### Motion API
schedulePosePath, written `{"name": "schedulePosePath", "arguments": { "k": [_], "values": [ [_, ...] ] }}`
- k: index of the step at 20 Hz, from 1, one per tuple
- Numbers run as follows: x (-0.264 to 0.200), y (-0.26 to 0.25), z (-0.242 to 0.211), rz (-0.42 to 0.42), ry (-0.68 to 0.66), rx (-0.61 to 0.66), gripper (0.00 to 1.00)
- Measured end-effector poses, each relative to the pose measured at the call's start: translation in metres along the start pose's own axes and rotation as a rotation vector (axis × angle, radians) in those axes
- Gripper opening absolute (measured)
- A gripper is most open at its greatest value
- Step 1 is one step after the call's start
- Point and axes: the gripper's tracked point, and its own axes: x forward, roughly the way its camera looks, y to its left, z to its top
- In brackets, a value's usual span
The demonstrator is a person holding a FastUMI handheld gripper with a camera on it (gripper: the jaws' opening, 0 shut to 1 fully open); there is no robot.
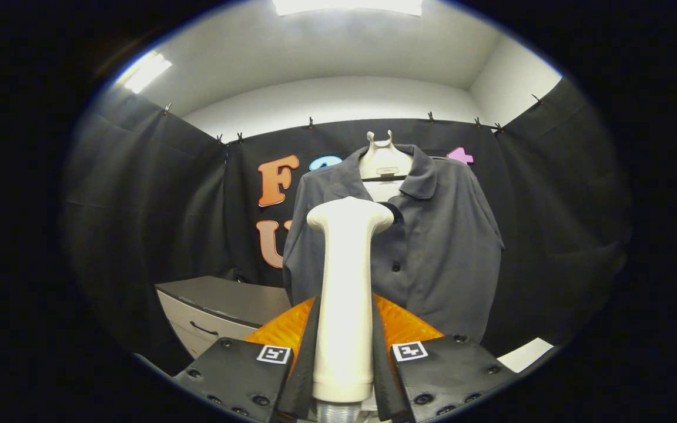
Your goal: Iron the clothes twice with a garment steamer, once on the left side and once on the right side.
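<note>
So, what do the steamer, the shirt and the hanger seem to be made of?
Steamer, clamped between the gripper fingers: probably plastic, smooth cream shell with soft sheen. Shirt: matte grey woven cloth, soft folds, dark buttons. Hanger: likely pale moulded plastic, though the look leaves it open.

A grey drawer cabinet (221, 311) stands below ceiling lights (347, 6), white sheet (525, 354) opposite

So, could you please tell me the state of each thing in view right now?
Claw: shut on the steamer handle.
Garment steamer: held upright, head in front of the shirt.
Shirt: hanging on the hanger, collar open.
Hanger: upright, carrying the shirt.
Cabinet drawer: closed.
</note>
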Motion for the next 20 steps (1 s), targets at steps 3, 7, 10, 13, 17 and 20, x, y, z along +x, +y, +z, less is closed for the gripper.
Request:
{"name": "schedulePosePath", "arguments": {
  "k": [3,7,10,13,17,20],
  "values": [
    [-0.013,-0.017,-0.005,-0.016,-0.003,0.021,0.49],
    [-0.030,-0.035,-0.003,-0.024,-0.018,0.003,0.49],
    [-0.026,-0.028,-0.011,-0.008,0.002,-0.012,0.49],
    [0.003,-0.015,-0.017,0.014,0.010,-0.018,0.49],
    [0.047,-0.007,-0.021,0.008,0.011,-0.024,0.49],
    [0.066,-0.003,-0.020,0.002,0.008,-0.024,0.49]
  ]
}}
